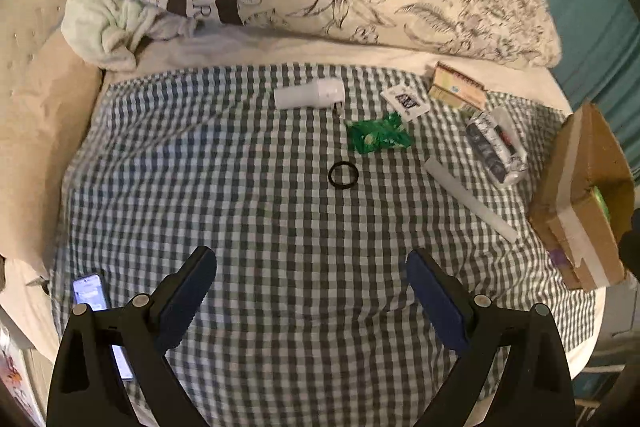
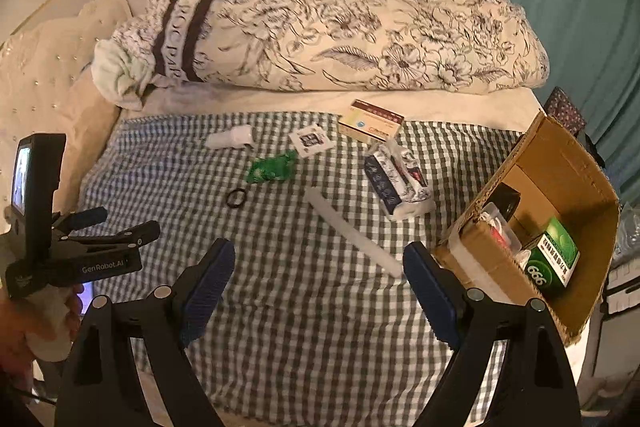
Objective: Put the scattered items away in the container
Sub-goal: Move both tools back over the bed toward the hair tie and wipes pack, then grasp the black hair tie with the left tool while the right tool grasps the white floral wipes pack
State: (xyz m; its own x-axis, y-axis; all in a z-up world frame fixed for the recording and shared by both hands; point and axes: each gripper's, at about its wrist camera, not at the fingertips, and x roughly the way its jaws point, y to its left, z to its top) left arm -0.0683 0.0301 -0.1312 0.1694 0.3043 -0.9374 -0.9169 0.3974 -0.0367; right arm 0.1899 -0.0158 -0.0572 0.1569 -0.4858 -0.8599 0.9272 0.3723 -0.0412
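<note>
Left gripper [image 1: 312,291] and right gripper [image 2: 320,287]: jaws spread, empty, above green-checked cloth [image 1: 240,207]. Left to right lie white plug adapter [image 1: 310,93], green crinkled wrapper [image 1: 378,137], black ring [image 1: 343,176], white stick [image 1: 468,199], tissue pack [image 1: 496,147]; brown cardboard box [image 2: 568,163] far right, unobstructed.

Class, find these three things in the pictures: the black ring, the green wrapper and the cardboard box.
black ring [image 1: 343,175], left wrist view, on its band at the near edge.
green wrapper [image 1: 378,139], left wrist view, on its crumpled middle.
cardboard box [image 2: 560,163], right wrist view, on its inner back wall.
</note>
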